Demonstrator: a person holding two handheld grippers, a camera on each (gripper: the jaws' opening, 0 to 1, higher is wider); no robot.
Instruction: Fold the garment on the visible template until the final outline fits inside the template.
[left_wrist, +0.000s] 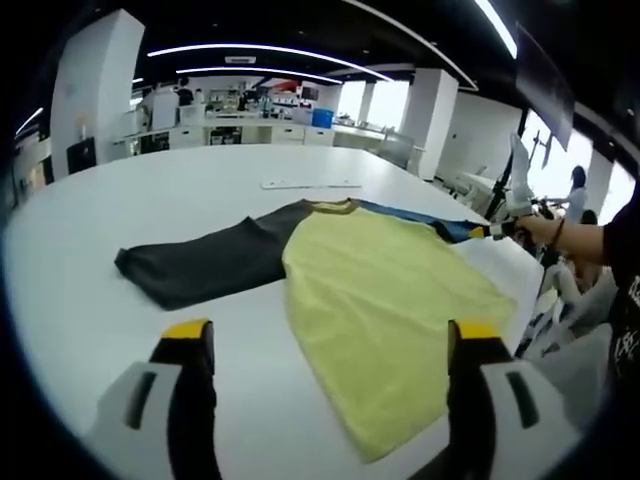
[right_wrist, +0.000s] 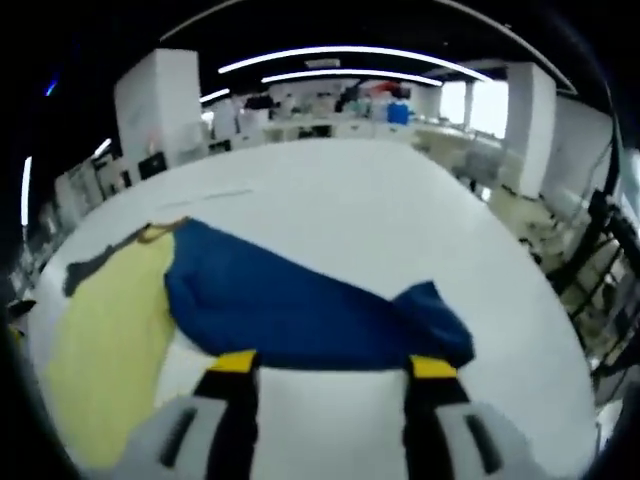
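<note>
White table (left_wrist: 100, 230) bears a spread garment (left_wrist: 380, 290); open-plan room behind.

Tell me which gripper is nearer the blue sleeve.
Right. The right gripper sits right at the blue sleeve, its open jaws touching the sleeve's near edge. The left gripper hovers open over the yellow body, the whole shirt away from that sleeve.

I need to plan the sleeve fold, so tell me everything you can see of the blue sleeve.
The blue sleeve is dark blue soft cloth, joined to the yellow body near the collar. It lies spread on the white table, slightly rumpled, its cuff end bunched. Its near edge lies just beyond the right claw, whose open jaws flank it without a visible grip.
</note>
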